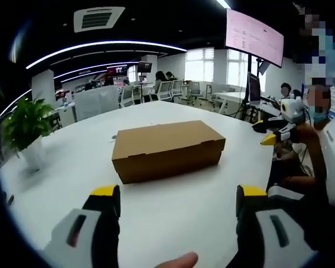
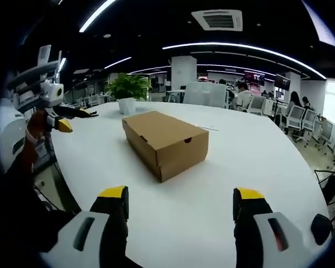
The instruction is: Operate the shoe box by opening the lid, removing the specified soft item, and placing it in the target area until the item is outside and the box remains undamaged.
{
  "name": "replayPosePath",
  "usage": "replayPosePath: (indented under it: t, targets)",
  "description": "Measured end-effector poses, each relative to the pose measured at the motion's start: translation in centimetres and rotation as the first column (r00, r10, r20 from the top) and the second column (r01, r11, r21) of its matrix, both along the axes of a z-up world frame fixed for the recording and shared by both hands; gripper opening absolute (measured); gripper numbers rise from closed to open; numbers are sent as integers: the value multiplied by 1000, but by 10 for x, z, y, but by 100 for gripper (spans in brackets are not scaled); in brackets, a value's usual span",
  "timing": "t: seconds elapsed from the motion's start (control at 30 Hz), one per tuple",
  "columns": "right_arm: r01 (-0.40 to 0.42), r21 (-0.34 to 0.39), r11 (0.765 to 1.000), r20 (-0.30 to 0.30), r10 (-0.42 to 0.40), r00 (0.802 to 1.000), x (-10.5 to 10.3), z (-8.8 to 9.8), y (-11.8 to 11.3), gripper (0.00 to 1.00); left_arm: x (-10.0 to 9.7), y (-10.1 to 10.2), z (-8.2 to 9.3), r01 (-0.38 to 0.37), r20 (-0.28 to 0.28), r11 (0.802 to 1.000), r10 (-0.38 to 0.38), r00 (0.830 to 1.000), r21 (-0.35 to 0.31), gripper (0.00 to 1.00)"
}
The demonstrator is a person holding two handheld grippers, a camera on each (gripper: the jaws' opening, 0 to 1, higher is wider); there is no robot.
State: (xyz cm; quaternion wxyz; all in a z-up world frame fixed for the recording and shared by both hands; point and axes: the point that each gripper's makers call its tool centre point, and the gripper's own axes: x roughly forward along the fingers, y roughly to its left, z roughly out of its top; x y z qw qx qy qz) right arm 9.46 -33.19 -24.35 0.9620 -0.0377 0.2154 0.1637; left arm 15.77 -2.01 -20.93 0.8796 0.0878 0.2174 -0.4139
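L gripper (image 1: 178,201) & R gripper (image 2: 180,204): jaws wide apart, holding nothing.

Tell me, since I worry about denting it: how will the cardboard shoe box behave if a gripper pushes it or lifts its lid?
The shoe box looks like thin cardboard, so its walls would probably flex or crease under hard pinching. It sits flat and low on the smooth white table, so it would likely slide rather than tip. With the lid closed, its weight cannot be judged.

table (image 1: 173,229) bare around shoe box (image 1: 166,149) | potted plant (image 1: 27,129) at edge
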Motion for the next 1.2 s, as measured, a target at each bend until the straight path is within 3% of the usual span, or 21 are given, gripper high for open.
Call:
replayPosePath:
  t: [0.23, 0.57, 1.2]
  targets:
    - [-2, 13, 1000, -4, 2, 1000, 4, 3, 1, 78, 11, 0, 5, -5, 5, 1000, 5, 1000, -24, 87]
    - [23, 11, 1000, 12, -24, 1000, 5, 9, -7, 77, 19, -3, 8, -10, 18, 1000, 10, 1000, -8, 86]
    - [10, 33, 999, 20, -11, 1000, 24, 13, 0, 77, 44, -5, 7, 8, 16, 1000, -8, 1000, 20, 85]
